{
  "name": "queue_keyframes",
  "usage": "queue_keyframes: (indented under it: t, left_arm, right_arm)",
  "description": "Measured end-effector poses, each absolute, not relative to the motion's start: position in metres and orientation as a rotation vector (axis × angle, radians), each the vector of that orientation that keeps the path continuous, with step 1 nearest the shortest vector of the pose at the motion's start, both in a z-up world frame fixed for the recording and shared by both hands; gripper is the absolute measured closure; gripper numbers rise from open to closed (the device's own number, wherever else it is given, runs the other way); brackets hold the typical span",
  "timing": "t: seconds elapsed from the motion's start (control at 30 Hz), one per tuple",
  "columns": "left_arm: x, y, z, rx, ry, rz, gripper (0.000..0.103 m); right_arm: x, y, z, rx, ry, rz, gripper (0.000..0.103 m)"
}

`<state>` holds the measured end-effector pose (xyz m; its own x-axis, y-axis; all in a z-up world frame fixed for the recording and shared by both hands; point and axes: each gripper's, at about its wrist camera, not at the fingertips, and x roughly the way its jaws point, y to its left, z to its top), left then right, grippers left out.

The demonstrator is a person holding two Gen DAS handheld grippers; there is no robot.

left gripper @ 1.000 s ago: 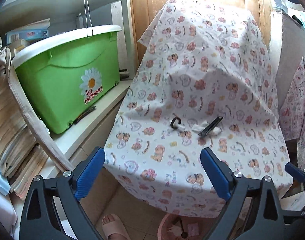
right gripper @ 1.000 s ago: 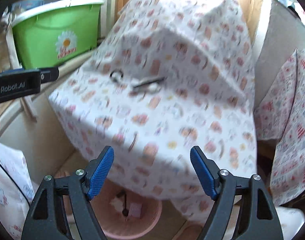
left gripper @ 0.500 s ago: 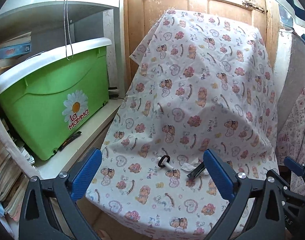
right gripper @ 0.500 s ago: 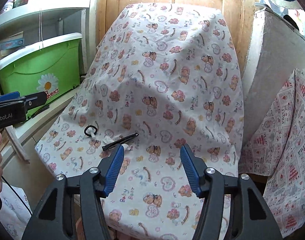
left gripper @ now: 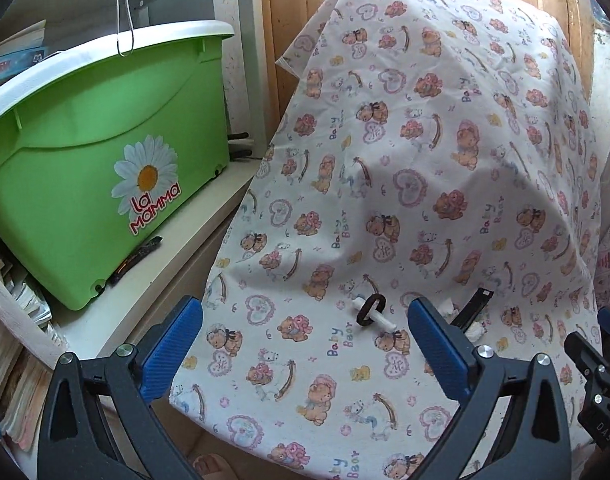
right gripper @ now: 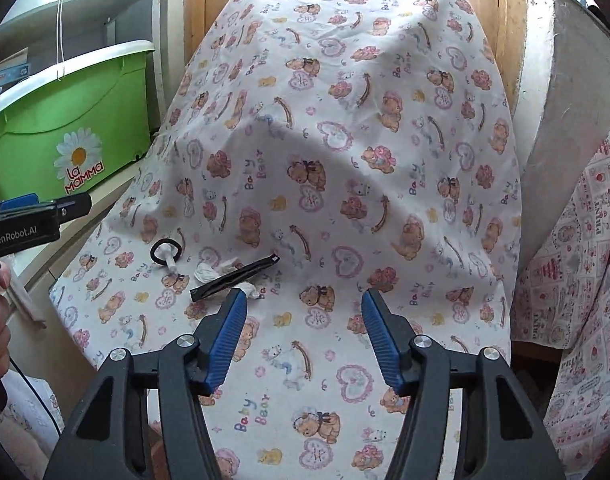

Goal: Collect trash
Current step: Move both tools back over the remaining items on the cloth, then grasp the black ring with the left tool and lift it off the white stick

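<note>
Small trash lies on a teddy-bear-print cloth (left gripper: pixel 385 208) (right gripper: pixel 345 152): a black ring on a white stick (left gripper: pixel 371 311) (right gripper: pixel 165 251), crumpled white tissue (right gripper: pixel 211 271) (left gripper: pixel 474 332), and a flat black strip (right gripper: pixel 235 277) (left gripper: pixel 471 308). My left gripper (left gripper: pixel 305 344) hangs wide open above the cloth, with the ring just ahead between its fingers, untouched. My right gripper (right gripper: pixel 305 336) is opening with nothing between its fingers; the black strip and tissue lie just past its left fingertip (right gripper: pixel 231 320). The left gripper's side (right gripper: pixel 29 220) shows at the left of the right wrist view.
A green lidded bin (left gripper: pixel 89 184) with a daisy label stands on a white shelf (left gripper: pixel 177 280) to the left. A wooden door (left gripper: pixel 289 12) is behind the cloth. Another patterned cloth (right gripper: pixel 577 264) hangs at right. Stacked papers (left gripper: pixel 13 360) sit at far left; a bare foot (left gripper: pixel 209 466) shows below.
Both grippers have moved in closer over the cloth, and the trash now lies near their fingertips. The pink basket on the floor has dropped out of view. The right jaws stand narrower than a second ago.
</note>
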<state>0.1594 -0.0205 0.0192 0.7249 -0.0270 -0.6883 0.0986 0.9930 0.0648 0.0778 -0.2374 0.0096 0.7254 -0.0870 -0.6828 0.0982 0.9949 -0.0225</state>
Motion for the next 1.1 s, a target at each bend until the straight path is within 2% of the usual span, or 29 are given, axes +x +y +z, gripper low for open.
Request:
queue_keyframes:
  t: [0.03,0.4,0.77,0.83,0.97,1.03,1.1]
  left_arm:
    - [0.161,-0.023,0.016,0.111,0.766,-0.074,0.002]
    - [0.186,-0.037,-0.017,0.088,0.958,-0.083,0.002]
    - [0.197,-0.035,-0.019,0.047,0.972,-0.063,0.003]
    - [0.194,-0.035,-0.017,0.046,0.962,-0.067,0.006]
    - [0.194,-0.046,-0.015,0.087,0.98,-0.098,0.02]
    - [0.195,-0.053,-0.015,0.123,0.99,-0.087,0.022]
    - [0.195,-0.059,-0.016,0.144,0.998,-0.079,0.031]
  right_arm:
    - [0.08,-0.237,0.009,0.018,0.754,-0.108,0.034]
    - [0.094,-0.255,0.004,0.064,0.754,-0.157,0.028]
    - [0.103,-0.276,0.004,0.101,0.772,-0.175,0.025]
    - [0.105,-0.279,0.003,0.12,0.777,-0.175,0.024]
    - [0.112,-0.285,-0.006,0.145,0.806,-0.197,0.024]
    - [0.115,-0.287,-0.01,0.153,0.818,-0.207,0.024]
    - [0.117,-0.288,-0.012,0.176,0.827,-0.207,0.024]
